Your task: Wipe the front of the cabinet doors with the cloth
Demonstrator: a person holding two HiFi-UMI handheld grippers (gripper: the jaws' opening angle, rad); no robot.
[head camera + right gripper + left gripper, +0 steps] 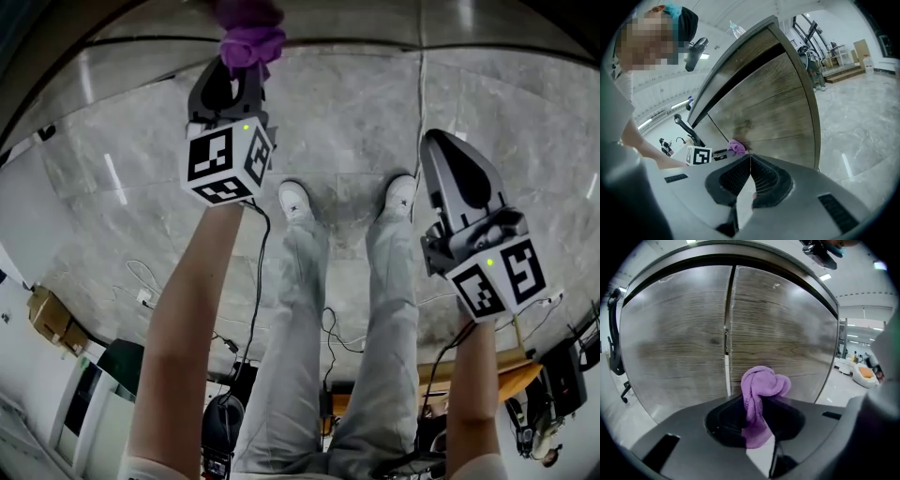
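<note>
A purple cloth (761, 390) is bunched between the jaws of my left gripper (759, 411), which is shut on it. The cloth's tip sits close to the wood-grain cabinet doors (778, 333), near the vertical seam (727, 333) between two doors. In the head view the left gripper (234, 70) is held forward with the cloth (251, 37) at the top edge. My right gripper (750, 161) is shut and holds nothing; it hangs lower at the right (442, 155). From the right gripper view the cloth (737, 147) shows against the cabinet front (768, 108).
Marble floor (356, 122) lies below, with the person's white shoes (295, 202) and grey trousers. Cables trail on the floor (248, 319) behind. An office chair (614, 348) stands left of the cabinet. Open floor (862, 122) lies right of the cabinet.
</note>
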